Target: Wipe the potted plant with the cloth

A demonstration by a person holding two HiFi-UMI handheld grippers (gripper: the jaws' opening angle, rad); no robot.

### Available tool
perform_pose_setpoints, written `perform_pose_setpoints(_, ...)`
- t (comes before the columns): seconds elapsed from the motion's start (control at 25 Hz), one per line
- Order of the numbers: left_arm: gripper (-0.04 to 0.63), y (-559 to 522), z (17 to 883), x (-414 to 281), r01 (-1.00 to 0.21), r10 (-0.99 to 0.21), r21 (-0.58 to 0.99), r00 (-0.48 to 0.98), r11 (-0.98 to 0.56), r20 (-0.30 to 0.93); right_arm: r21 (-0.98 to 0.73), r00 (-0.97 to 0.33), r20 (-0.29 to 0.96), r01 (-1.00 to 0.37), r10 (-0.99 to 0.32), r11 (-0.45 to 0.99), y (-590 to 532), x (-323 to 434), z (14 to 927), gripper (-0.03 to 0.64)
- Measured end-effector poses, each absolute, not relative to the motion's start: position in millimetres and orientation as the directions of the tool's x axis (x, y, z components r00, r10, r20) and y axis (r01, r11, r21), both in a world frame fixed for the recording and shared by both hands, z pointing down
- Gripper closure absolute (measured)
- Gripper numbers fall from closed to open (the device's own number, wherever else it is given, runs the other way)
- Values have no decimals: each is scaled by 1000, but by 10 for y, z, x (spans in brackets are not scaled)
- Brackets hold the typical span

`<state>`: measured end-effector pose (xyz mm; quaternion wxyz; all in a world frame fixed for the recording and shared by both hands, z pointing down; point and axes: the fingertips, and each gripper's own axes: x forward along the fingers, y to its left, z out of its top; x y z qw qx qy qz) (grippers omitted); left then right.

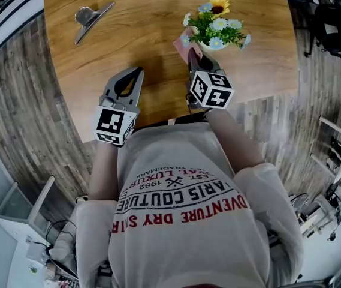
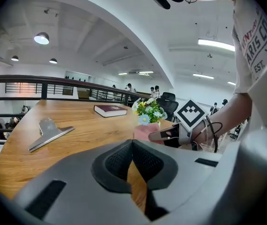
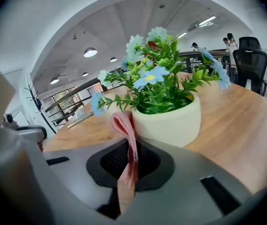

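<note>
My right gripper (image 3: 130, 165) is clamped on the pink cloth (image 3: 125, 130), whose folded top stands just beside the plant (image 3: 168, 118), at the pot's left. My left gripper (image 2: 133, 161) is closed on nothing, over the table (image 2: 86, 135) well left of the plant.

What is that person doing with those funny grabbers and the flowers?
A person is getting ready to wipe a potted plant on the table. The right gripper is shut on a pink cloth and holds it right beside the plant's pot; whether they touch can't be told. The left gripper is shut, holds nothing, and is over the table's near edge.
</note>
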<state>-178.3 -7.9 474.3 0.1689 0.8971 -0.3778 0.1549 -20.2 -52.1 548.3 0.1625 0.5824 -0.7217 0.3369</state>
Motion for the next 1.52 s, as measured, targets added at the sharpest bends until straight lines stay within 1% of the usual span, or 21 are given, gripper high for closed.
perform_pose_setpoints(0.2, 580, -35, 4789, -1727, -722, -613, 194, 675, -664, 411, -324, -248, 642, -945, -725, 36, -435, -47, 5562, 578)
perform_pose_setpoints(0.56, 579, -8, 4863, -1515, -703, -589, 206, 693, -681, 416, -297, -213, 663, -955, -717, 9, -260, 270, 5617, 578)
perform_pose_setpoints(0.84, 575, -86, 4885, -1171, -680, -566, 252, 721, -688, 400, -242, -142, 686, -969, -714, -40, -186, 831, 5613, 578)
perform_pose_setpoints(0.88, 563, -102, 4895, -1115, -678, -563, 258, 724, -689, 399, -234, -129, 688, -971, -714, -49, -197, 931, 5605, 578)
perform_pose_setpoints(0.92, 499, -119, 4908, -1053, -674, -558, 261, 727, -691, 400, -223, -118, 690, -973, -715, -54, -213, 1028, 5593, 578)
perform_pose_setpoints(0.96, 413, -135, 4925, -987, -669, -552, 261, 731, -696, 402, -208, -109, 690, -977, -715, -53, -236, 1120, 5578, 578)
perform_pose_setpoints(1.0, 363, -153, 4945, -919, -665, -546, 255, 733, -702, 406, -190, -101, 691, -981, -716, -45, -265, 1203, 5559, 578)
perform_pose_setpoints(1.16, 267, -239, 5035, -646, -639, -521, 207, 741, -741, 424, -124, -88, 685, -992, -723, 4, -415, 1459, 5484, 578)
perform_pose_setpoints(1.28, 186, -352, 5076, -449, -617, -512, 175, 754, -768, 411, -97, -91, 688, -995, -720, 33, -521, 1596, 5477, 578)
perform_pose_setpoints(1.4, 142, -503, 5118, -287, -591, -508, 121, 766, -798, 393, -84, -100, 692, -995, -715, 58, -624, 1705, 5480, 578)
perform_pose_setpoints(1.52, 114, -591, 5170, -123, -531, -464, 76, 793, -844, 395, -99, -104, 696, -994, -710, 48, -691, 1811, 5488, 578)
